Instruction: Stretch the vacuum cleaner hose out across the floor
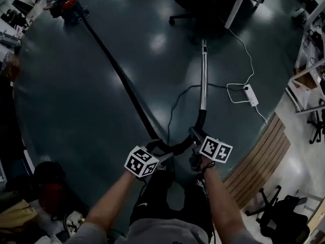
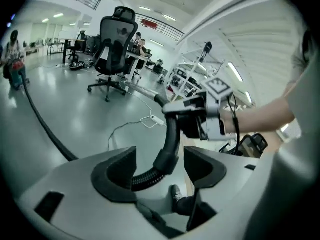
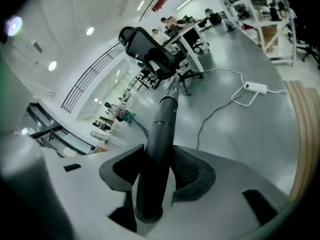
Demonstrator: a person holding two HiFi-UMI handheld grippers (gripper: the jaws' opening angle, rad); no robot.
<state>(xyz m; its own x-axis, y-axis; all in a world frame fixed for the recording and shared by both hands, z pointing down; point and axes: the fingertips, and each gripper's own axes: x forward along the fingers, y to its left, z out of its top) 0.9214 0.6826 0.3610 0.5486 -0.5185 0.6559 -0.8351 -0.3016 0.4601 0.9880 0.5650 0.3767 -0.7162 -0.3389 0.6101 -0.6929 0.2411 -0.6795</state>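
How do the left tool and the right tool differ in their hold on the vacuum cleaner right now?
The left tool has its jaws wide apart, with the ribbed hose between them but not gripped; the right tool has its jaws clamped on the smooth black tube. The left tool sits at the flexible part, the right tool at the rigid part. Both are close together at the hose's near end.

The head view looks steeply down from overhead onto the floor (image 1: 76, 95), with the left tool (image 1: 155, 151) and right tool (image 1: 197, 136) near its lower edge. Each tool view sits low behind its own jaws, very close to the hose (image 2: 147, 176) or pipe (image 3: 157, 149), and faces out across the room. The right tool view is tilted. All three views share the office chair (image 1: 185, 4) and power strip (image 1: 250, 95).
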